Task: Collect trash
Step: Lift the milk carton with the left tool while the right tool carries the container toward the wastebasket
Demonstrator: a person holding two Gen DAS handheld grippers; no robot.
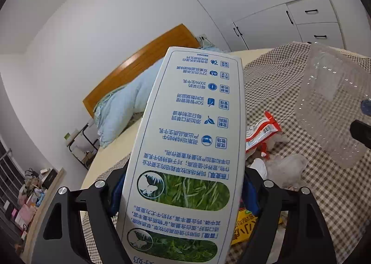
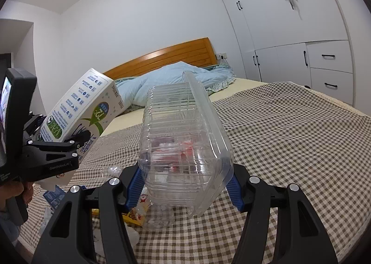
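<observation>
My left gripper point(image 1: 183, 192) is shut on a white milk carton point(image 1: 192, 138) with blue print and holds it raised above the bed. The carton also shows in the right wrist view point(image 2: 81, 106), tilted, with the left gripper point(image 2: 69, 145) around it. My right gripper point(image 2: 185, 185) is shut on a clear plastic food container point(image 2: 183, 138) and holds it above the checked blanket point(image 2: 289, 136). The container shows at the right of the left wrist view point(image 1: 331, 101). Loose trash lies on the blanket below: a red and white wrapper point(image 1: 262, 132), crumpled clear plastic point(image 1: 283, 166) and a yellow packet point(image 1: 245, 224).
A light blue duvet point(image 2: 167, 78) lies by the wooden headboard point(image 2: 176, 53). White wardrobes with black handles point(image 2: 289, 32) stand at the right. A bedside stand point(image 1: 81, 143) and a cluttered shelf point(image 1: 30, 199) are left of the bed.
</observation>
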